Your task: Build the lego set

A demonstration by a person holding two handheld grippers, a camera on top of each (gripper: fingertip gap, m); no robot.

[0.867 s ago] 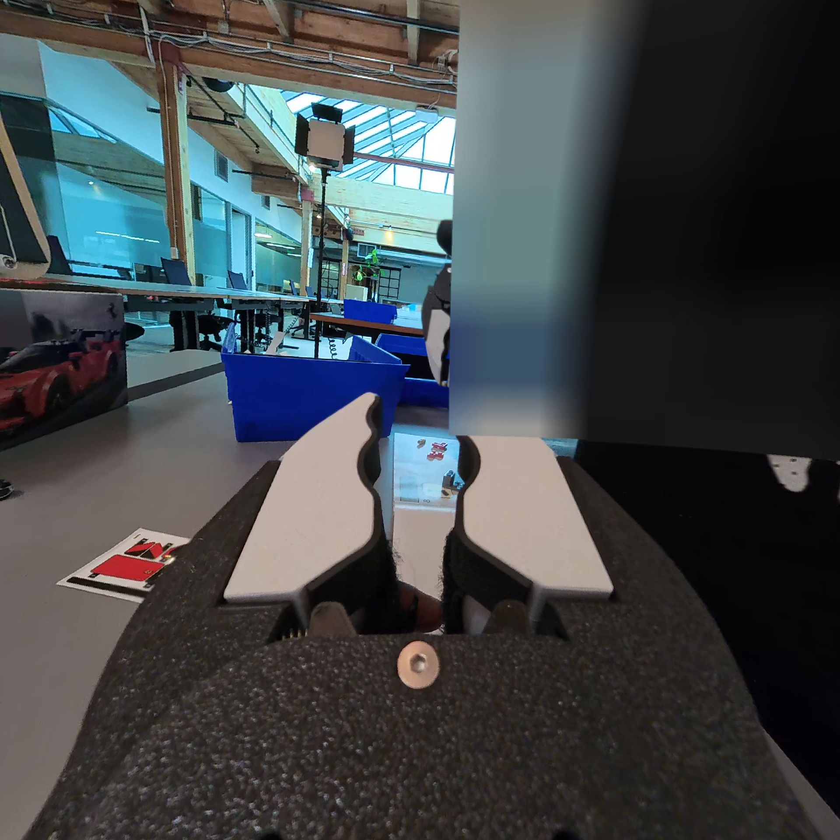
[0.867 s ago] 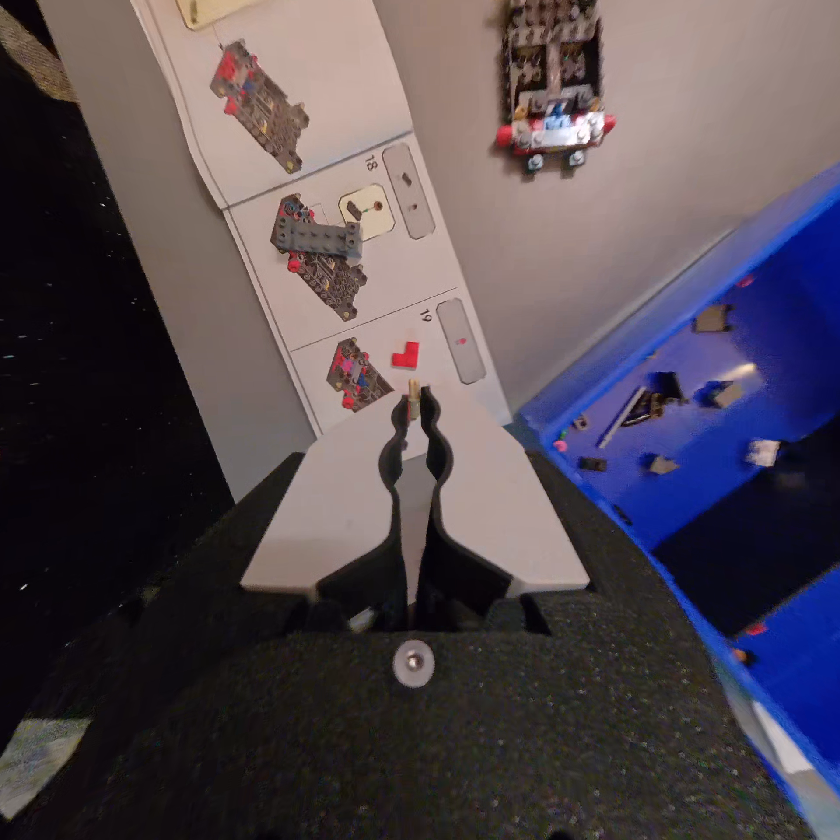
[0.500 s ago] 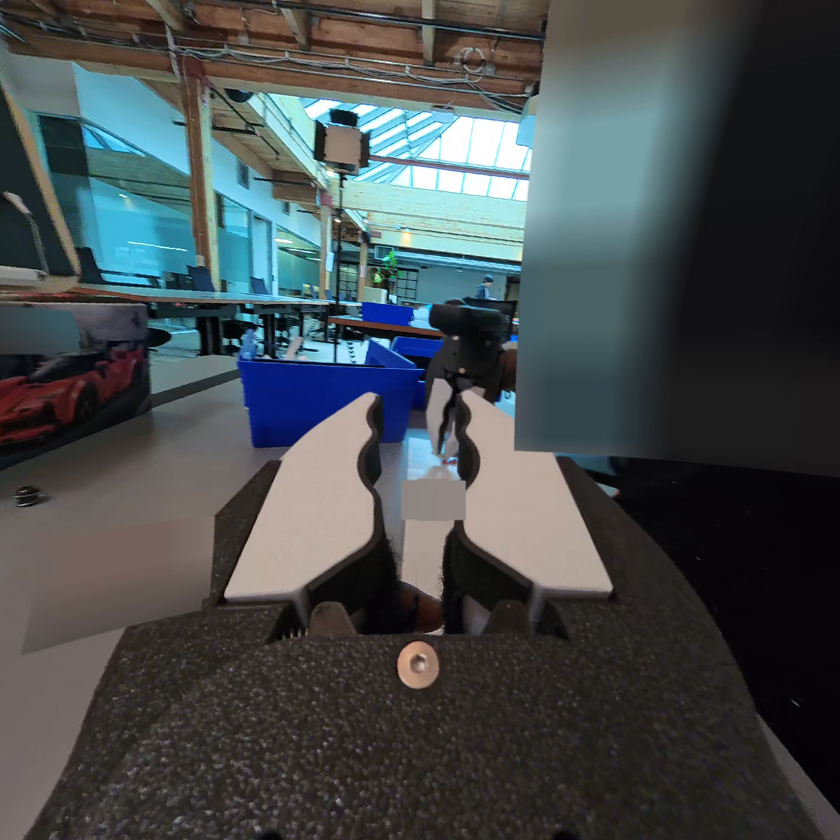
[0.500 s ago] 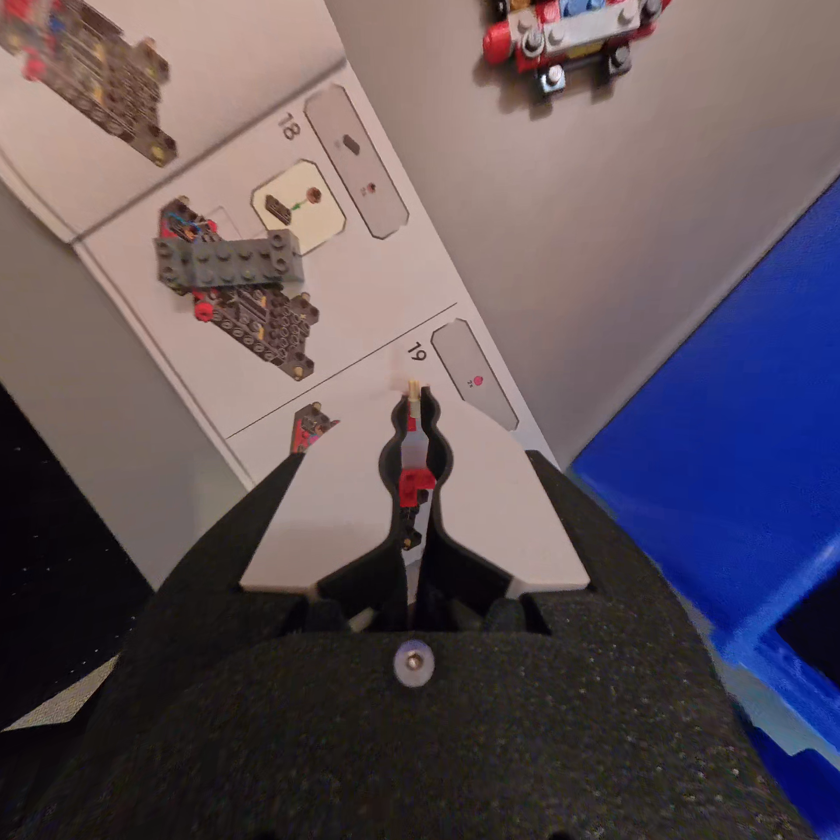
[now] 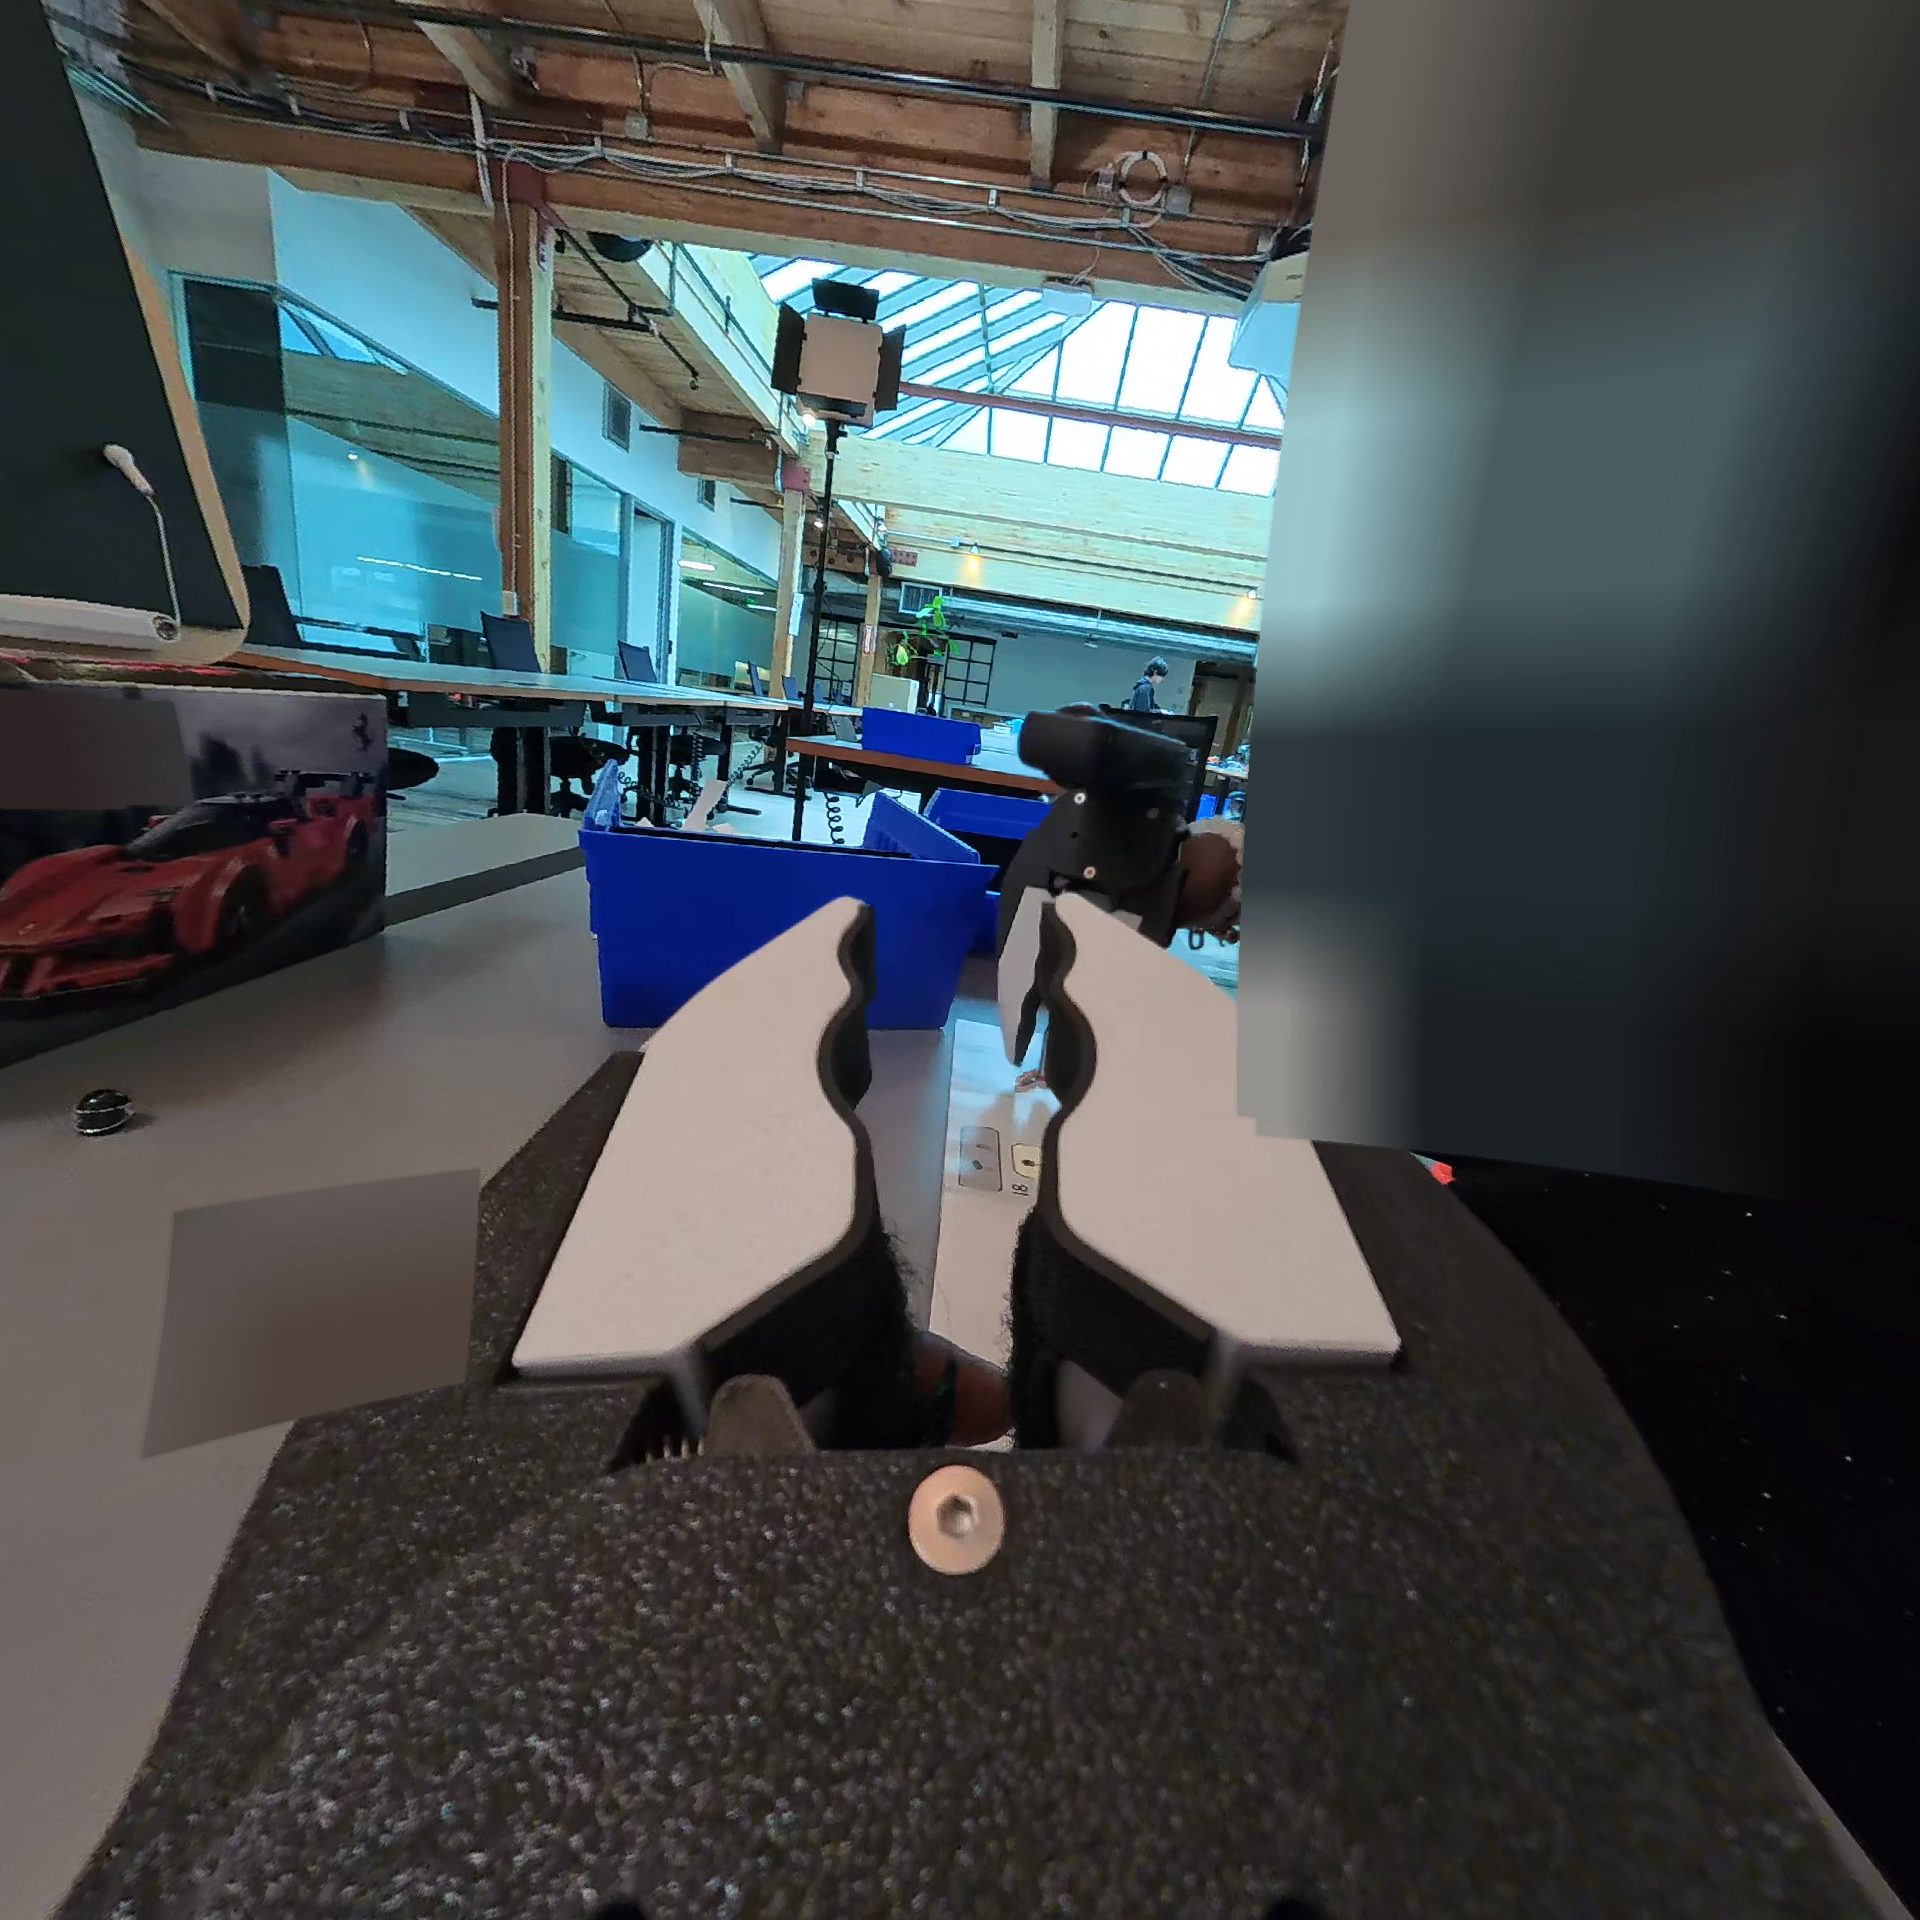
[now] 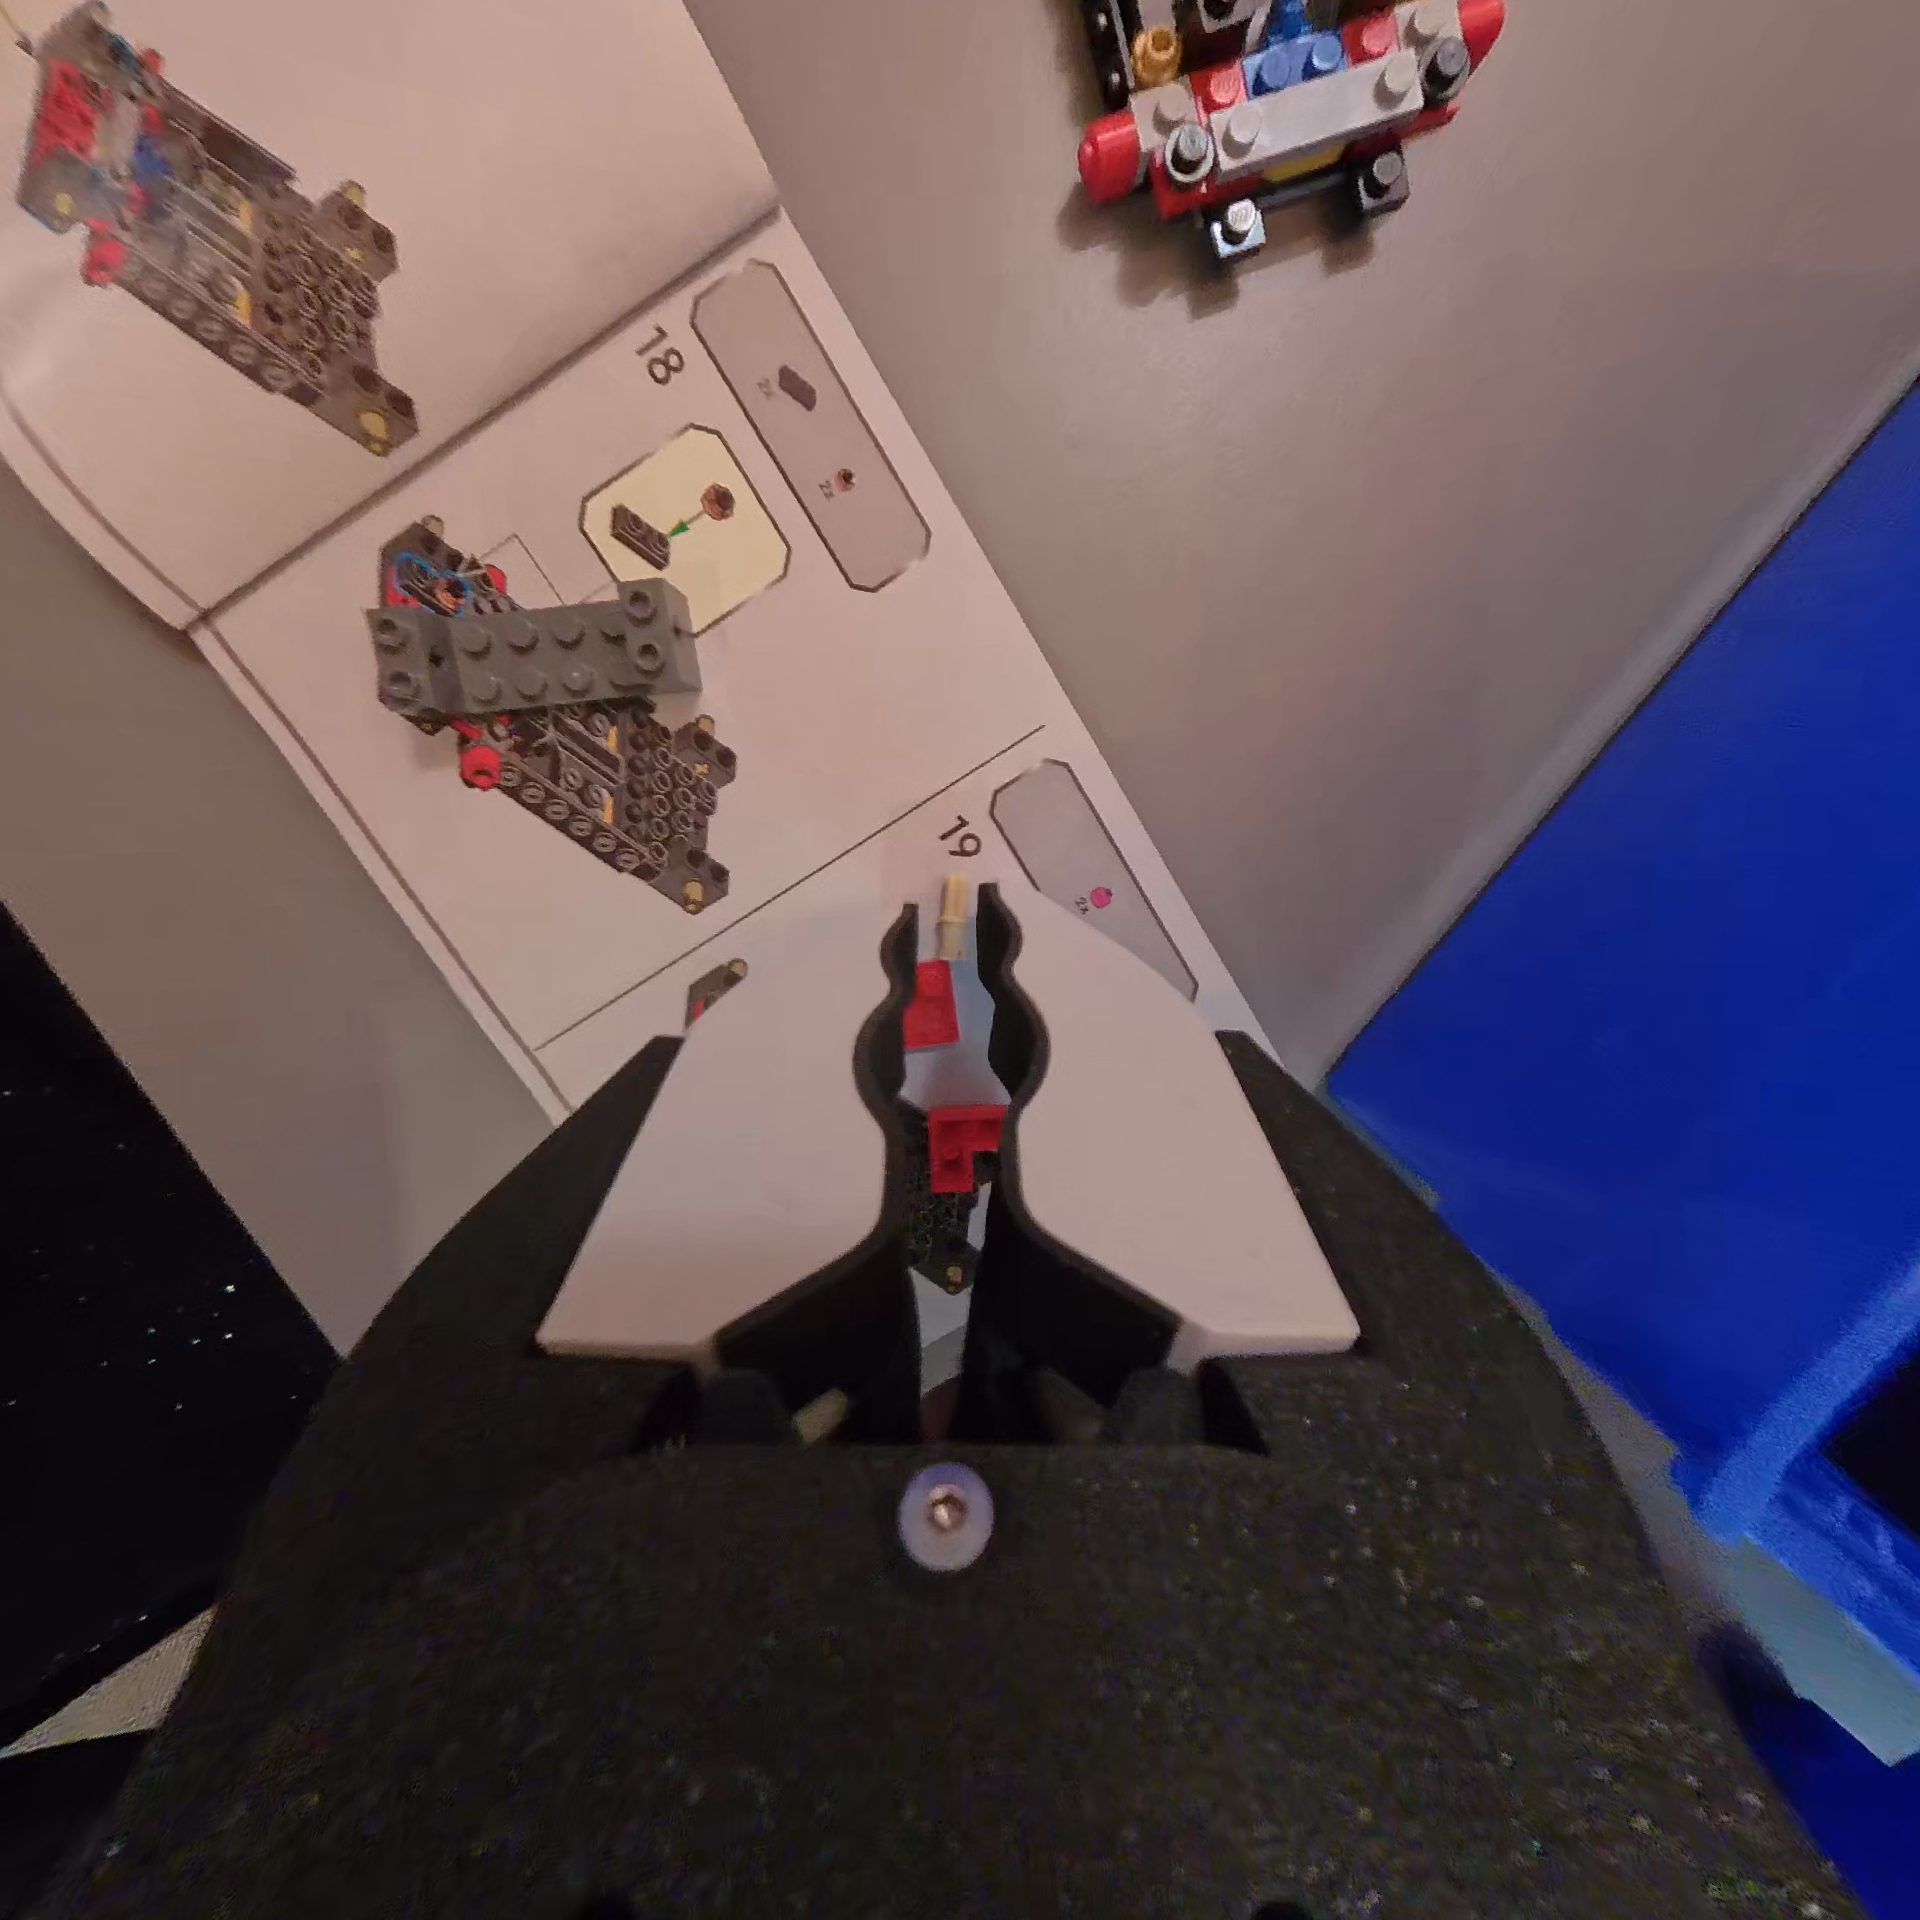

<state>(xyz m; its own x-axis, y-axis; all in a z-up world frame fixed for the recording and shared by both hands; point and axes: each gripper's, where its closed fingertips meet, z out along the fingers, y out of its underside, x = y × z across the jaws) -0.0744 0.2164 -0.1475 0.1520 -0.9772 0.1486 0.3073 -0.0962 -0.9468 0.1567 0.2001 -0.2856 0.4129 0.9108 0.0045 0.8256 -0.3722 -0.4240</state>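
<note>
My right gripper (image 6: 948, 909) is shut on a small tan pin (image 6: 953, 914) that sticks out past its tips. It hovers low over the open instruction booklet (image 6: 499, 436). A loose grey brick (image 6: 540, 660) lies on the booklet to the upper left. The partly built red, grey and blue model (image 6: 1278, 114) lies on the grey table at the top. My left gripper (image 5: 956, 935) is open and empty, low over the table. Beyond it, the right gripper (image 5: 1101, 831) points down at the booklet (image 5: 977, 1174).
A blue parts bin (image 6: 1662, 1039) stands close on the right of my right gripper; it also shows in the left wrist view (image 5: 779, 935). The set's box with a red car (image 5: 187, 852) stands far left. A black mat (image 6: 104, 1195) borders the table. Left tips to right tips: about 25 cm. From my right tips it is roughly 8 cm to the loose grey brick (image 6: 540, 660); from my left, 20 cm.
My right gripper, still holding the tan pin, has come down closer to the booklet page. The left view has shifted, so the right gripper now shows beyond my left fingers.
</note>
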